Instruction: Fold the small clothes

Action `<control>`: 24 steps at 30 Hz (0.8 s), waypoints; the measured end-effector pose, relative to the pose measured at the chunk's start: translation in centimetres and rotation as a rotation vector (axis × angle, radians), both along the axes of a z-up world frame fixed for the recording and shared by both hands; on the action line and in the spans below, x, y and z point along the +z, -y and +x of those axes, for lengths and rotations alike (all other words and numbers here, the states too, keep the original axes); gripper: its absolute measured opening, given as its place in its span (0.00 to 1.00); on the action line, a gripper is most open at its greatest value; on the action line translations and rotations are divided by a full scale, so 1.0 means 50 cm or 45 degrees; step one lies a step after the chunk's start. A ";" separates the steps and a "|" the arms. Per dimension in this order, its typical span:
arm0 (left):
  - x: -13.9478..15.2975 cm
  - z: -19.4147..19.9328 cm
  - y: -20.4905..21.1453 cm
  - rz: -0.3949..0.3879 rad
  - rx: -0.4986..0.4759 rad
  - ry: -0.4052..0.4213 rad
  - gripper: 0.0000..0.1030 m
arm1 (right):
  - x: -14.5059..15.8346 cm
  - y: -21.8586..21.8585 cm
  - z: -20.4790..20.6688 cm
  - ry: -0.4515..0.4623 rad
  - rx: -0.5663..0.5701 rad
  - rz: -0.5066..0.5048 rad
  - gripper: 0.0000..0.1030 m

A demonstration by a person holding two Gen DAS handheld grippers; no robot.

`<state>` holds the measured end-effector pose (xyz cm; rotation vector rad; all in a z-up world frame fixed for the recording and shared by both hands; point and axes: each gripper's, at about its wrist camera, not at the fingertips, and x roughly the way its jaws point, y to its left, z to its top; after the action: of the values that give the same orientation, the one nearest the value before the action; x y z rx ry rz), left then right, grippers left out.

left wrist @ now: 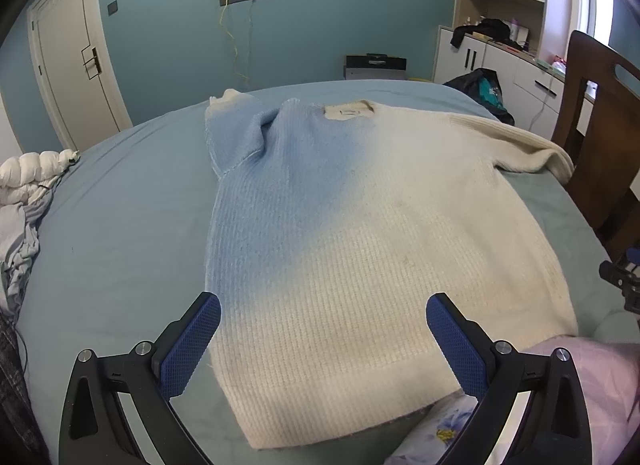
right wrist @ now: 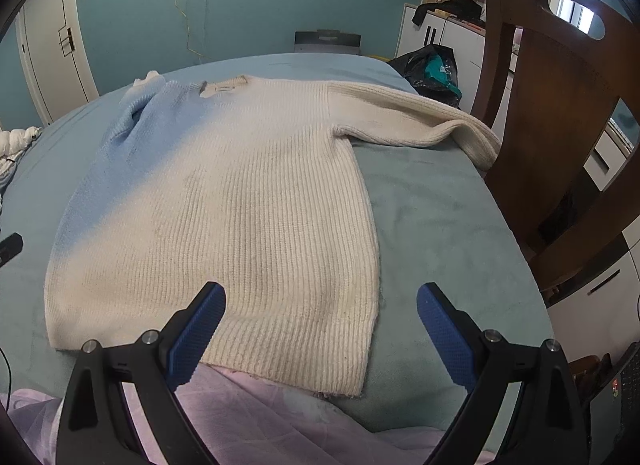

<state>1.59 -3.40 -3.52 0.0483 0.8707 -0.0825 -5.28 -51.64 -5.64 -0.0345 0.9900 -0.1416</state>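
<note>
A blue-and-cream knitted sweater (left wrist: pixel 360 233) lies flat, front down, on the pale green bed (left wrist: pixel 120 201), its neck label toward the far wall and its hem nearest the cameras. By the look of it the fold is barely under way: the blue sleeve (left wrist: pixel 236 133) is already turned in over the body, while the cream sleeve (right wrist: pixel 416 117) is stretched out toward the wooden chair (right wrist: pixel 560 137) at the bed's edge. The next move, on this reading, calls for gathering that outstretched sleeve and laying it across the back, before the hem is lifted toward the collar; either needs a claw brought down to pinch the thick knit without dragging the layers already set.

The left claw (left wrist: pixel 323 319) hovers above the hem with its jaws spread wide, gripping nothing and touching nothing visible. The right claw (right wrist: pixel 321 307) hangs likewise over the sweater's lower right corner, jaws wide apart and empty, its blue pads (right wrist: pixel 200 333) clear of the wool. A pink floral cloth (right wrist: pixel 280 417) lies just under the hem at the near edge.
</note>
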 end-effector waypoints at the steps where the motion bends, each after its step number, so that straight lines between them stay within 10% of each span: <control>1: 0.001 0.000 -0.002 -0.004 0.002 0.003 1.00 | -0.001 0.002 -0.001 -0.004 -0.006 0.005 0.92; 24: -0.003 0.009 -0.029 -0.018 0.076 -0.005 1.00 | 0.014 0.011 0.004 -0.001 -0.018 0.069 0.92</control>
<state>2.04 -1.94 -3.69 0.0086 0.8748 -0.0331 -5.09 -52.17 -4.96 0.0222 0.9950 -0.1276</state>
